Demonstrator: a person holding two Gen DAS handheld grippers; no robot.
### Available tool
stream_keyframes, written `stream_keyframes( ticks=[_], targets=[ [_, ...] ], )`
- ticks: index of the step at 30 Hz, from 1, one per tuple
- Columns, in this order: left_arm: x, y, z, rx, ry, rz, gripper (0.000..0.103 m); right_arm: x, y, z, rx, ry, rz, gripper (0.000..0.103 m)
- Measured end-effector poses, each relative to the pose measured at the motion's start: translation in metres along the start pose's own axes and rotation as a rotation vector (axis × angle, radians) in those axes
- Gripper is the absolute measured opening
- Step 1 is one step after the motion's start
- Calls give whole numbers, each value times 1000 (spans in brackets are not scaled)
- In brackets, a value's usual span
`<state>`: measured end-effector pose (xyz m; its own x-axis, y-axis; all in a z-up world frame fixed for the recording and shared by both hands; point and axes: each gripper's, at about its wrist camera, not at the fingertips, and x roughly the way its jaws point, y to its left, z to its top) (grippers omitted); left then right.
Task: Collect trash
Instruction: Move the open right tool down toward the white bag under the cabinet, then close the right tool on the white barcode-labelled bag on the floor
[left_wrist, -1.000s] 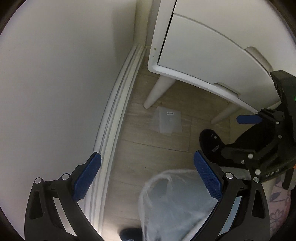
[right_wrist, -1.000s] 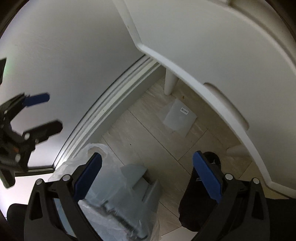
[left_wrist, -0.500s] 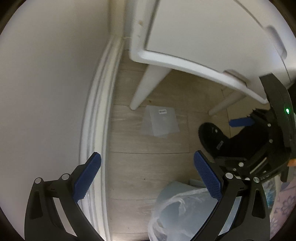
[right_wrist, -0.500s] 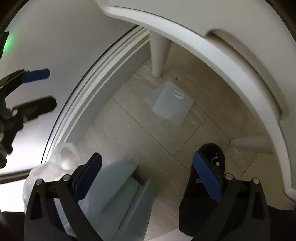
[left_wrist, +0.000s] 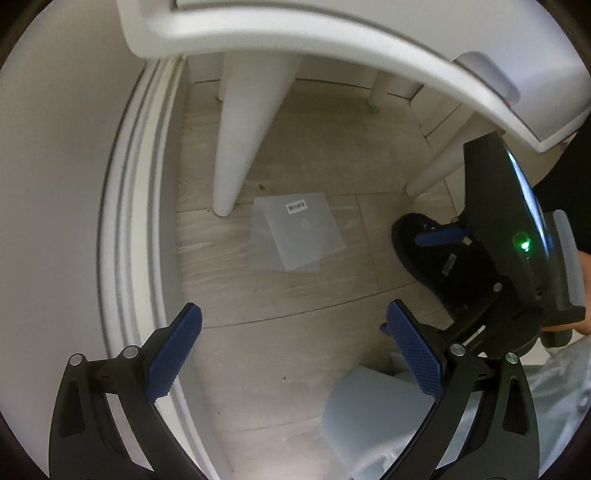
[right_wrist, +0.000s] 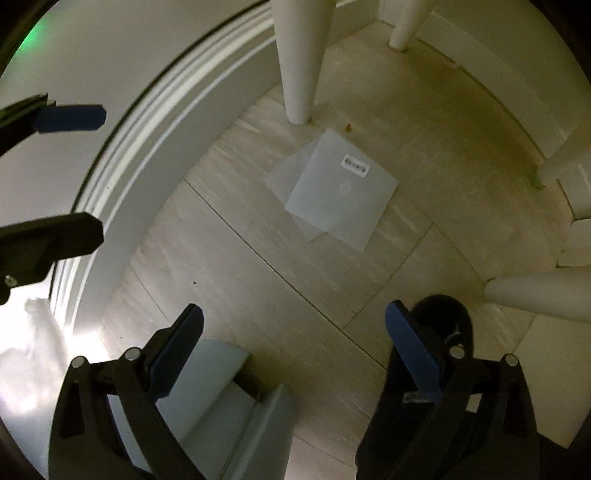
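A flat translucent plastic sleeve (left_wrist: 295, 232) with a small barcode label lies on the pale wood-look floor, just beside a white furniture leg (left_wrist: 243, 144). The right wrist view shows the same sleeve (right_wrist: 338, 194) ahead of the fingers. My left gripper (left_wrist: 291, 350) is open and empty, hovering short of the sleeve. My right gripper (right_wrist: 293, 350) is also open and empty; in the left wrist view the right gripper (left_wrist: 439, 236) hangs at the right. A grey bin (left_wrist: 373, 413) lined with a clear bag (left_wrist: 561, 380) sits at the lower right; the bin (right_wrist: 236, 410) shows under the right gripper too.
A white cabinet (left_wrist: 332, 33) on tapered legs overhangs the sleeve. White skirting board (left_wrist: 129, 221) and wall run along the left. A person's black shoe (right_wrist: 443, 317) stands on the floor right of the sleeve. A small green speck (left_wrist: 373, 108) lies near a back leg.
Both grippers have dropped lower and moved in under the cabinet toward the sleeve, which now looks larger and nearer. The bin and bag slid toward the lower edge of both views.
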<state>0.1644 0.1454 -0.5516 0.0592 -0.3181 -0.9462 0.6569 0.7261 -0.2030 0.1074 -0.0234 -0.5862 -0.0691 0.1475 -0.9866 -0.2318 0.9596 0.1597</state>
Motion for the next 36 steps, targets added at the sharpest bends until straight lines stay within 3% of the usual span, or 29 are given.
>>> stream_keyframes(
  ticks=[9,17,25,31,36],
  targets=[
    [63,15,11,-14,-10,-92,97,43,-36,2,137,8,5,96],
    [106,8,14,23,5,-118,97,69,-75,3,274,-44,18,96],
    [134,19,11,-32,10,-139,97,74,-101,13,331,-137,80,96],
    [147,37,20,-91,-18,-116,97,90,-100,27,303,-141,151,96],
    [155,51,31,-144,-31,-142,97,98,-105,41,342,-157,196,96]
  ],
)
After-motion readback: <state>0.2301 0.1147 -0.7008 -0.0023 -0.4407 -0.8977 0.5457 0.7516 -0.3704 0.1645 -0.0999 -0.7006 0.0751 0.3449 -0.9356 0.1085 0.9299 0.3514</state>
